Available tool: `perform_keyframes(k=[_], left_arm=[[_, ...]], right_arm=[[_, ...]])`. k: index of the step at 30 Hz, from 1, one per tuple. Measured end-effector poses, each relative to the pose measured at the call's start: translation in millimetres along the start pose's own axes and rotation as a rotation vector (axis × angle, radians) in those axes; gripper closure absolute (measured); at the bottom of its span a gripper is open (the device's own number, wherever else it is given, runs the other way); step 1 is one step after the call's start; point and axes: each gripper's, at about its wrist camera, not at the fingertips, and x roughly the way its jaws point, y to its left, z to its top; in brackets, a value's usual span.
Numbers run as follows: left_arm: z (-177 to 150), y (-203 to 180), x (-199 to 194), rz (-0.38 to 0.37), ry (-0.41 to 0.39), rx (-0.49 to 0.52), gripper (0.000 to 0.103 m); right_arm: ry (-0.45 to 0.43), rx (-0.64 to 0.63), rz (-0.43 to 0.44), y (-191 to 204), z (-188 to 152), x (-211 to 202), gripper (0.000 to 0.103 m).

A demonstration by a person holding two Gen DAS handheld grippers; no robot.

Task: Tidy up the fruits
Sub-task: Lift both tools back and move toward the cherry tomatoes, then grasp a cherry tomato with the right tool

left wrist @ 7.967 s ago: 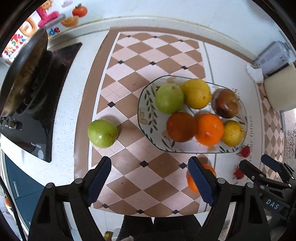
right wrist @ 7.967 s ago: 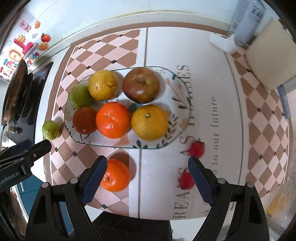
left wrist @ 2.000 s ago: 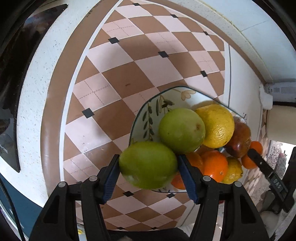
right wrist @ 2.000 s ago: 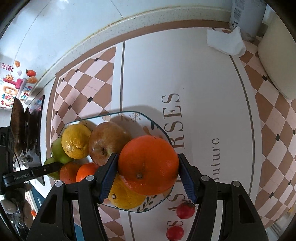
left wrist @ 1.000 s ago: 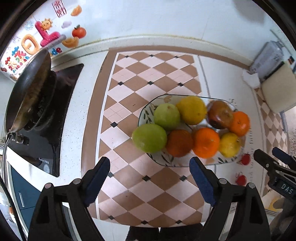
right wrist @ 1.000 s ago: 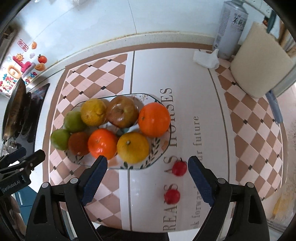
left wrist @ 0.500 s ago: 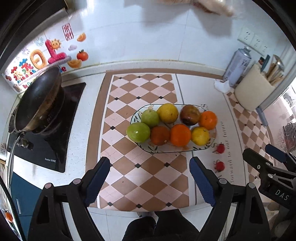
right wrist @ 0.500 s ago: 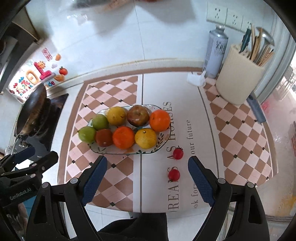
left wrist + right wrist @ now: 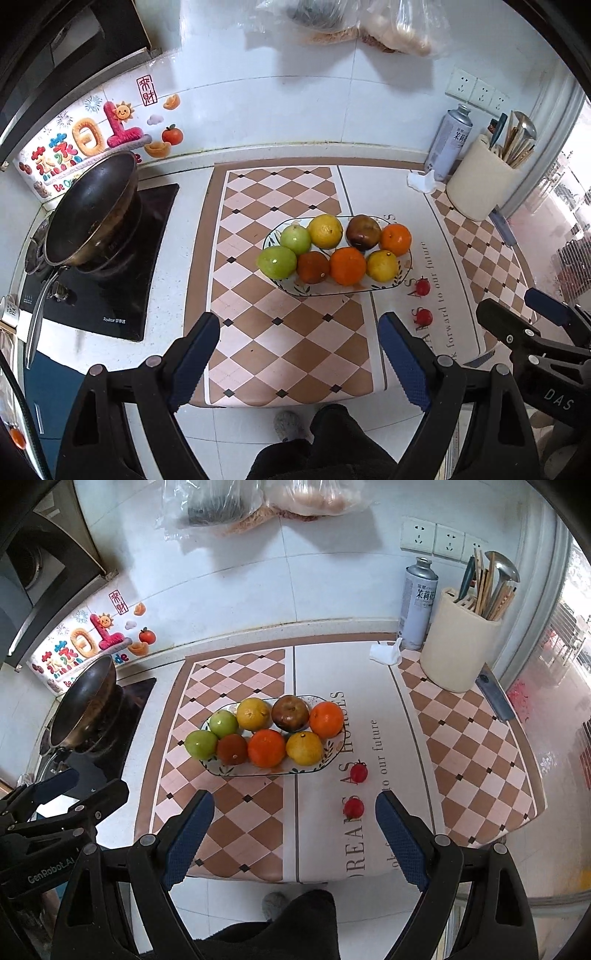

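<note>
Far left there's a wok [image 9: 88, 214] on the stove, nothing to do with the job. Next over, the left gripper [image 9: 299, 354] hangs above the mat, jaws spread, nothing between them. The plate [image 9: 404, 271] holds eight fruits, and the green one [image 9: 277, 261] at its left end looks perched right on the rim, so a nudge could probably roll it off. Two small red fruits [image 9: 354, 808] sit loose on the mat just right of the plate; being tiny and round, they'd likely squirt away from a sloppy pinch. The right gripper [image 9: 295, 832] is spread wide and empty too.
</note>
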Motion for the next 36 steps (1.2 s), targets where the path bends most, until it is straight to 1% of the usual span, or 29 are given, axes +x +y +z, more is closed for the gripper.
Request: perform_keyframes(k=[4,5,6,7,8,10,11,13,16,17,18,20,21,23,24,26,29,30,32,33,34,36], left_arm=[[-1.6,0.5,-2.5,-0.012,-0.005,-0.002,0.015],[-1.4,0.0,-1.8,-0.012,-0.007,0.001,0.015],[-0.6,-1.3,0.6,-0.011,-0.006,0.006,0.015],[0.6,-2.9,4.2,-0.004,0.002,0.011,0.010],[2.0,-5.0,8.6,0.009,0.010,0.016,0.001],[3.8,-9.5,15.3,0.034,0.011,0.019,0.000],[5.4,-11.6,18.6,0.046,0.011,0.020,0.000],[11.4,-20.0,30.7,0.080,0.021,0.021,0.000],[20.8,-32.6,50.5,0.132,0.025,0.022,0.000],[23.7,-37.9,59.5,0.149,0.034,0.021,0.000],[26.2,-43.7,70.8,0.163,0.049,0.015,0.000],[28.3,-52.5,91.8,0.177,0.090,-0.008,0.000],[28.1,-56.7,104.7,0.175,0.124,-0.026,0.000],[26.0,-64.4,127.8,0.169,0.177,-0.060,0.000],[24.2,-69.1,139.1,0.174,0.201,-0.077,0.000],[20.2,-77.6,158.4,0.187,0.249,-0.111,0.000],[11.3,-85.4,185.9,0.182,0.328,-0.181,0.000],[9.0,-87.3,191.2,0.181,0.346,-0.195,0.000],[3.4,-90.7,200.0,0.166,0.378,-0.230,0.000],[-0.3,-92.6,203.3,0.155,0.393,-0.252,0.000],[-2.3,-94.7,204.6,0.145,0.398,-0.263,0.000],[-5.8,-101.1,208.6,0.104,0.412,-0.277,0.001]], right_arm=[[-0.017,0.009,0.013,-0.5,-1.1,-8.0,0.011],[-0.025,0.011,0.030,-2.5,-0.5,-8.9,0.008],[-0.029,0.020,0.052,-5.5,0.8,-8.7,0.007],[-0.030,0.033,0.069,-10.0,2.1,-7.1,0.007],[-0.027,0.049,0.086,-15.4,4.2,-4.0,0.007],[-0.006,0.098,0.137,-34.5,11.0,9.0,0.007],[0.000,0.123,0.144,-45.5,13.4,16.5,0.007],[0.017,0.157,0.132,-69.3,18.5,36.3,0.007],[0.072,0.185,0.102,-107.2,23.9,78.7,0.007],[0.104,0.183,0.098,-117.5,24.9,96.3,0.012],[0.144,0.177,0.104,-127.0,25.9,116.4,0.023],[0.204,0.159,0.117,-138.9,24.8,150.1,0.030],[0.232,0.146,0.128,-143.0,23.7,165.1,0.035],[0.284,0.119,0.168,-149.5,21.5,200.7,0.041],[0.298,0.110,0.181,-150.3,20.6,210.0,0.044],[0.343,0.088,0.219,-151.8,20.5,238.6,0.045],[0.376,0.036,0.242,-147.1,21.8,267.4,0.045],[0.387,0.017,0.246,-145.2,21.7,275.9,0.052],[0.400,-0.026,0.255,-139.9,22.4,291.1,0.060],[0.376,-0.057,0.262,-136.8,24.6,290.9,0.071],[0.378,-0.086,0.261,-133.7,25.6,292.2,0.073],[0.365,-0.104,0.267,-134.1,28.1,291.7,0.073]])
